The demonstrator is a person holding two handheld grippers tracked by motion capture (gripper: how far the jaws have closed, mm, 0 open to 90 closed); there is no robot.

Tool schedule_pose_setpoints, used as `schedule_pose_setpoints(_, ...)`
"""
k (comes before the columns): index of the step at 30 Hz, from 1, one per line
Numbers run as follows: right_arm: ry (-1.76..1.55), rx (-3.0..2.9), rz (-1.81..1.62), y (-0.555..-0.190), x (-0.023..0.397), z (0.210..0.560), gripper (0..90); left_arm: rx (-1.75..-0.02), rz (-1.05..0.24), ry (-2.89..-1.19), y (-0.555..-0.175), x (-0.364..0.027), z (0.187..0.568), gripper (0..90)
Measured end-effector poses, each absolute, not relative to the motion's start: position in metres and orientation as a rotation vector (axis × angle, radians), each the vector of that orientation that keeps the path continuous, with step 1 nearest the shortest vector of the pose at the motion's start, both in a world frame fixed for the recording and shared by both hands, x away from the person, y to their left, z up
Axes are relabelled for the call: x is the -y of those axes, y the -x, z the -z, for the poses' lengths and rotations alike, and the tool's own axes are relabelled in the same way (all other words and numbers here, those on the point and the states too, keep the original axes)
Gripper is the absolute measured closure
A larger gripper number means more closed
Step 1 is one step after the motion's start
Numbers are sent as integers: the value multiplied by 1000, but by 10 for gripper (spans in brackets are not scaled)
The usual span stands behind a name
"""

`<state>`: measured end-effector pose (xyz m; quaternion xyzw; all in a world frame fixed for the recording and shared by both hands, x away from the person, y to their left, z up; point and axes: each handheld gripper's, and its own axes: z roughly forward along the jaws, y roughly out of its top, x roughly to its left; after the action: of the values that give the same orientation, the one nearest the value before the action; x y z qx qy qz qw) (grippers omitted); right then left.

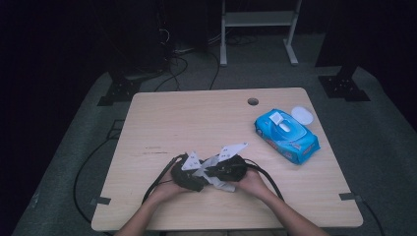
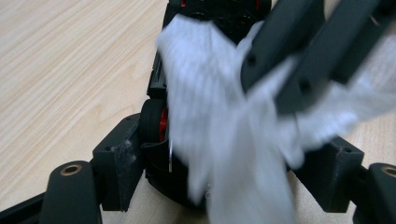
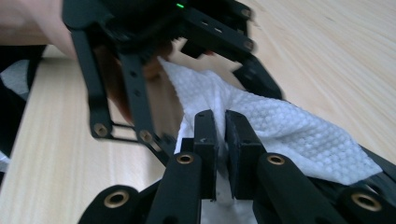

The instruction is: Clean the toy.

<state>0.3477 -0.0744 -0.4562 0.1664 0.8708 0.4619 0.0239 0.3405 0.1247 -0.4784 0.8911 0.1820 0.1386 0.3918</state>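
Right gripper view, white dimpled wipe [image 3: 280, 126], crumpled, right tongs [image 3: 223, 135] clenched on it, left tongs [image 2: 224, 158] released.

White wipe [image 2: 233, 140] motion-blurred, cut off at bottom edge in left gripper view; hides black object [image 2: 159, 140] behind.

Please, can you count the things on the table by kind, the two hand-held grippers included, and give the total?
Grippers: 2, the left gripper and the right gripper
White wipes: 1, the wipe pinched in the right gripper
Blue wipe packs: 1, the pack
Round white lids: 1, the lid beside the pack
Total: 5
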Motion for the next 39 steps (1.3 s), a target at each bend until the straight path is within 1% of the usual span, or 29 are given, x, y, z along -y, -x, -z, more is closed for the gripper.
schedule_pose_setpoints(4,-509,-2690,-1410,-349,75,455,829,-459,-360,-2260,-341,-126,479,243)
schedule_pose_setpoints(13,-600,-2638,-1352,-354,108,455,829,-456,-366,-2252,-340,-125,477,243)
schedule_pose_setpoints(16,-583,-2652,-1355,-351,104,454,829,-454,-368,-2259,-341,-124,477,244)
schedule_pose_setpoints(23,-498,-2703,-1419,-345,75,455,829,-454,-370,-2264,-340,-124,477,244)
schedule_pose_setpoints(26,-496,-2690,-1408,-348,70,454,829,-454,-369,-2261,-340,-124,477,244)
schedule_pose_setpoints(29,-529,-2654,-1385,-354,73,453,829,-453,-374,-2259,-340,-124,477,244)
schedule_pose_setpoints(33,-592,-2614,-1364,-362,90,452,829,-445,-376,-2250,-340,-124,475,244)
schedule_pose_setpoints(36,-611,-2623,-1348,-358,97,451,830,-444,-379,-2253,-339,-124,475,245)
schedule_pose_setpoints(39,-579,-2649,-1364,-352,93,451,829,-442,-381,-2252,-339,-124,474,244)
